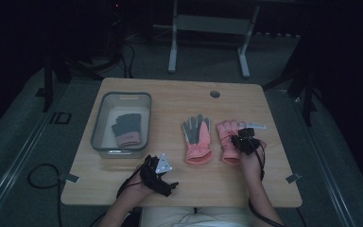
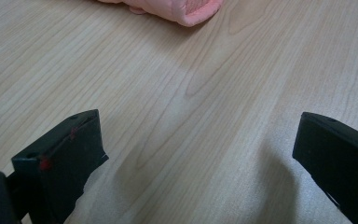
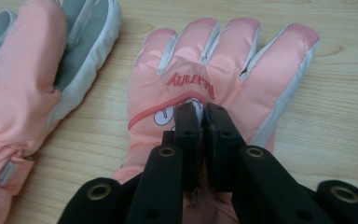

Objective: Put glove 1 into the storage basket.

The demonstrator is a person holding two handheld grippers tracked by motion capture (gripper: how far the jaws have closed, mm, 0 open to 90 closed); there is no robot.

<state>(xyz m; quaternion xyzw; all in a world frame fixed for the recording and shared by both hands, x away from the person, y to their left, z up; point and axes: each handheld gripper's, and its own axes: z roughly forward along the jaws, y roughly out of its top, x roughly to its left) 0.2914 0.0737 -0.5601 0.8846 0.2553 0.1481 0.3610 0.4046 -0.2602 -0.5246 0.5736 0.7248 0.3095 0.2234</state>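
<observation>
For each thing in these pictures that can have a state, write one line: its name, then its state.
Left gripper: open, above bare table.
Right gripper: shut on right pink glove, pinching its back.
Middle pink glove: flat, grey palm up.
Grey bin: open, holding a dark glove.

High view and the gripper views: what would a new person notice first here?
Two pink gloves lie side by side at the middle of the wooden table: the left glove palm up and grey, the right glove back up. The right gripper pinches the right glove's back. A grey bin at the left holds a darker glove.
</observation>
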